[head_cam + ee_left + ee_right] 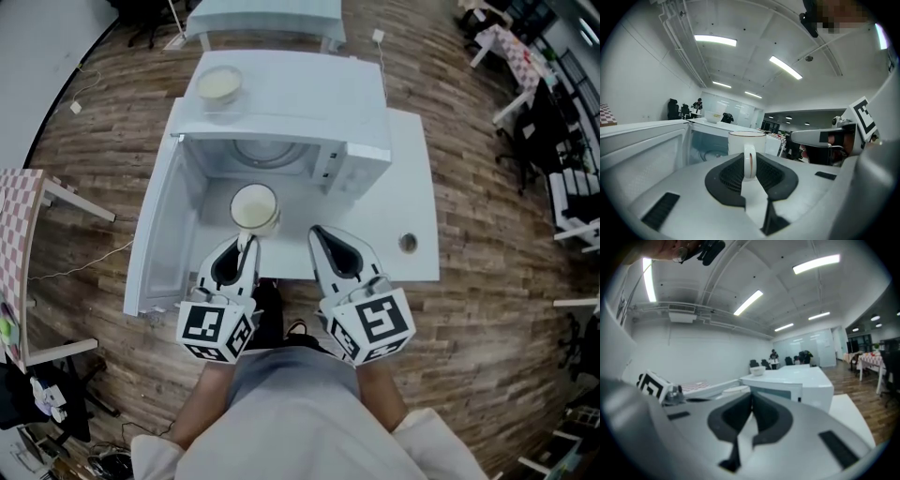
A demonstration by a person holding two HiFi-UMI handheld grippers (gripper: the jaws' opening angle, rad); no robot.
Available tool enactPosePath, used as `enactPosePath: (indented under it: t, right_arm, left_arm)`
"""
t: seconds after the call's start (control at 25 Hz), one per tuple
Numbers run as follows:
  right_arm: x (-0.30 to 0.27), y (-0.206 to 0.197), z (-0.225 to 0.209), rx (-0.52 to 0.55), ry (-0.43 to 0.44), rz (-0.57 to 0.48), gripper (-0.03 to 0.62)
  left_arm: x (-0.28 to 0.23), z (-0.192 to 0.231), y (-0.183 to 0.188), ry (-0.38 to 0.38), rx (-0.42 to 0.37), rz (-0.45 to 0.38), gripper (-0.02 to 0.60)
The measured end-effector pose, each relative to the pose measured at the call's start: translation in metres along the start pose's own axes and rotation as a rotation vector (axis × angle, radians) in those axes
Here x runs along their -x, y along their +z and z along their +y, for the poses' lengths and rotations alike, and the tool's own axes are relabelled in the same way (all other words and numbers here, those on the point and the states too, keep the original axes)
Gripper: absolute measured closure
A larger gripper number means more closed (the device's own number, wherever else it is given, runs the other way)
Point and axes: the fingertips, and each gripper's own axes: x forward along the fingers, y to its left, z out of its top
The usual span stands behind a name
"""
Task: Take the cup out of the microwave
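Door (157, 246) open wide at far left, hinged off microwave (361, 127), bowl (217, 84) on top, turntable (267, 150) bare inside. Next, left gripper (246, 244), pinched tight on handle (749, 159) of cup (254, 206); cup upright, seemingly just outside cavity mouth, over table (412, 225). Further right, right gripper (321, 234), jaws pressed together, nothing between, near cup but apart.
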Motion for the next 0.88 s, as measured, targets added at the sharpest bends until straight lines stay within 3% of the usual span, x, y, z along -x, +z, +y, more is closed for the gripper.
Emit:
enactPosePath:
  t: [0.28, 0.52, 0.88]
  right_arm:
    - [0.027, 0.006, -0.009, 0.034, -0.054, -0.007, 0.572]
    - [0.034, 0.024, -0.008, 0.051, -0.001, -0.024, 0.572]
    - [0.037, 0.026, -0.005, 0.021, 0.027, -0.016, 0.572]
  left_arm:
    - [0.028, -0.026, 0.012, -0.042, -0.005, -0.001, 0.515]
    - [0.038, -0.023, 0.033, -0.04, 0.005, -0.023, 0.514]
    - [0.039, -0.022, 0.035, -0.058, 0.014, -0.011, 0.515]
